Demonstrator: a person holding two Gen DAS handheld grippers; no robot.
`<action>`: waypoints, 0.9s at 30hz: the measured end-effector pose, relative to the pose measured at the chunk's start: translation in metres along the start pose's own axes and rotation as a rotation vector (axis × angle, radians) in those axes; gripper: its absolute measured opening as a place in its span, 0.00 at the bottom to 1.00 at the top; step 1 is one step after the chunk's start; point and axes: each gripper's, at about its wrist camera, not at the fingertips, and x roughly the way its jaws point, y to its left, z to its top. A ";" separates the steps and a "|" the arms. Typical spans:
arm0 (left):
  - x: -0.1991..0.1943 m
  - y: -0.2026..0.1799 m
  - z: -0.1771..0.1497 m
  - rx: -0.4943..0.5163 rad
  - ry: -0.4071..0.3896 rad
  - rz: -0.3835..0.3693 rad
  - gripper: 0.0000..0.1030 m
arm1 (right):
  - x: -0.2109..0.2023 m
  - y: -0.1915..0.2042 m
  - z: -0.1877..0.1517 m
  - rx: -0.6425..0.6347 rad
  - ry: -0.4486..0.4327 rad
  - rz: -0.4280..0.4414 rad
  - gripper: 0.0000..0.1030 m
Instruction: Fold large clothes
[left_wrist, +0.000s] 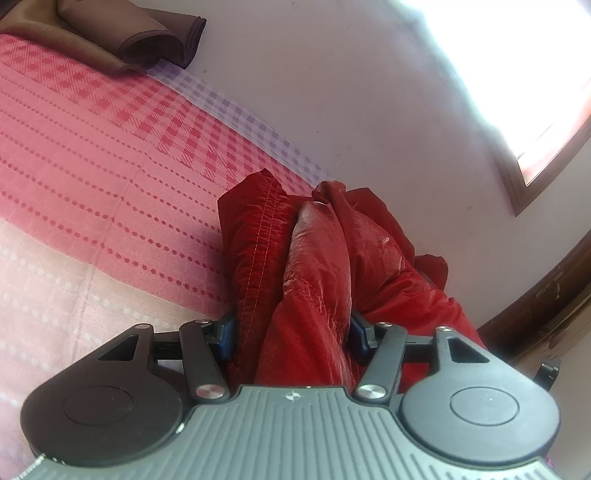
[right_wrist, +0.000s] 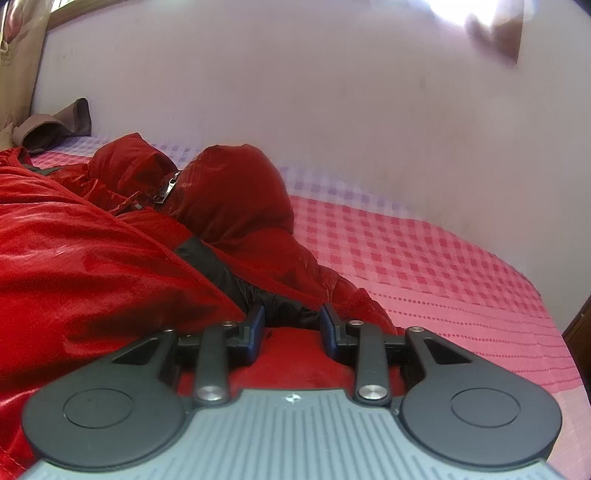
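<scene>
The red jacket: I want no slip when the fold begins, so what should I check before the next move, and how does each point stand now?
1. Left hand-held gripper has cloth between its fingers: ok, a thick bunch of the red jacket fills the gap.
2. Right hand-held gripper has a grip: not ok, its jaws stand apart with the jacket's red and black fabric between and below them.
3. Zipper by the hood is closed: cannot tell.
4. Jacket lies flat: not ok, the hood and body are bunched up.
5. Free bedspread for the fold: ok, on the right.
6. Brown cloth is apart from the jacket: ok.
</scene>
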 end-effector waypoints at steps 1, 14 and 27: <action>0.000 0.000 0.000 0.000 0.000 0.000 0.59 | 0.000 0.000 0.000 0.000 -0.001 0.000 0.30; -0.003 -0.013 0.000 0.055 -0.018 0.027 0.46 | -0.001 0.000 0.000 0.012 -0.006 0.006 0.30; -0.017 -0.039 0.012 0.042 -0.047 0.051 0.33 | -0.072 -0.019 -0.001 0.090 -0.158 0.100 0.32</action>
